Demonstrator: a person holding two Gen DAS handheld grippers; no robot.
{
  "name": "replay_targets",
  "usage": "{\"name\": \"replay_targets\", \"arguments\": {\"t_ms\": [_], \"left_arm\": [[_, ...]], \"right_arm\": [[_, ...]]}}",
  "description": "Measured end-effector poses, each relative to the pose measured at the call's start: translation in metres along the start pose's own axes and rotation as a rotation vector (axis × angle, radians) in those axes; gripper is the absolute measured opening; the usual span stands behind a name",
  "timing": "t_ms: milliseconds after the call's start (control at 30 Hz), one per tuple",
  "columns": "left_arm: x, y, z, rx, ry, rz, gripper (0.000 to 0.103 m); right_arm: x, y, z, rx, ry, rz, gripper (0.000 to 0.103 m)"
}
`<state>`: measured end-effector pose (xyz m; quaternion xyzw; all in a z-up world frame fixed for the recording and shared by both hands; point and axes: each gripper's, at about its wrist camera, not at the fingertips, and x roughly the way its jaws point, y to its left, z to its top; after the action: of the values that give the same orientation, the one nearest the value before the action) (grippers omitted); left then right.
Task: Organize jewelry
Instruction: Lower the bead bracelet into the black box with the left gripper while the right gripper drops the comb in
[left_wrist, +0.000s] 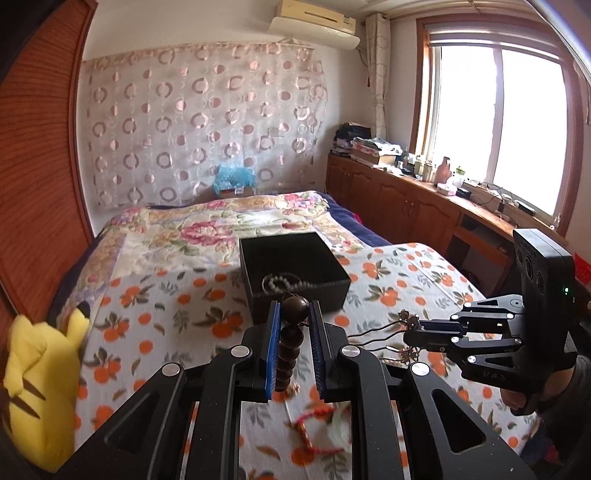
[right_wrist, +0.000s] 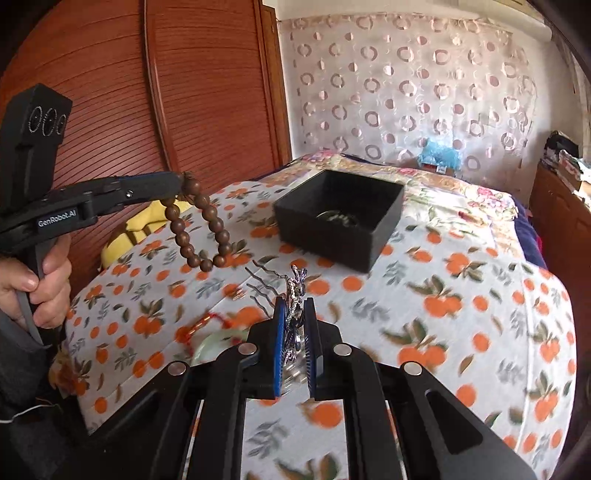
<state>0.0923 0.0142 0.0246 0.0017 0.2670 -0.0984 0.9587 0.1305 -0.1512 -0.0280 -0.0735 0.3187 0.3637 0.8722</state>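
My left gripper (left_wrist: 294, 306) is shut on a brown wooden bead bracelet (left_wrist: 290, 347); in the right wrist view the bracelet (right_wrist: 199, 229) hangs as a loop from the left gripper (right_wrist: 181, 184) above the bed. My right gripper (right_wrist: 295, 306) is shut on a silver hairpin ornament (right_wrist: 295, 291) with wavy dark prongs; it also shows in the left wrist view (left_wrist: 408, 332), held just above the cloth. An open black box (left_wrist: 291, 266) sits on the bed ahead, also seen in the right wrist view (right_wrist: 340, 218), with a pale bead bracelet (left_wrist: 284, 282) inside.
A red cord bracelet (left_wrist: 306, 424) with a pale green pendant (right_wrist: 214, 341) lies on the orange-print cloth (right_wrist: 461, 314) below the grippers. A yellow plush toy (left_wrist: 40, 387) sits at the bed's left edge by the wooden wardrobe (right_wrist: 166, 92). Wooden cabinets (left_wrist: 406, 199) line the right wall.
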Motion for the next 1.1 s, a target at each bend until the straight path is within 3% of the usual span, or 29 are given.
{"name": "replay_targets", "arguments": {"t_ms": [600,800,1100], "left_arm": [[0.051,0.016,0.073,0.015,-0.009,0.008,0.014],[0.073,0.028,0.093,0.003,0.007,0.014,0.014],[0.117,0.038,0.102,0.001,0.061,0.004,0.014]], "right_arm": [[0.034,-0.052,0.078,0.035,-0.034,0.001,0.011],[0.074,-0.059,0.097,0.018,0.034,0.025,0.011],[0.12,-0.057,0.097,-0.052,0.184,0.063,0.014]]}}
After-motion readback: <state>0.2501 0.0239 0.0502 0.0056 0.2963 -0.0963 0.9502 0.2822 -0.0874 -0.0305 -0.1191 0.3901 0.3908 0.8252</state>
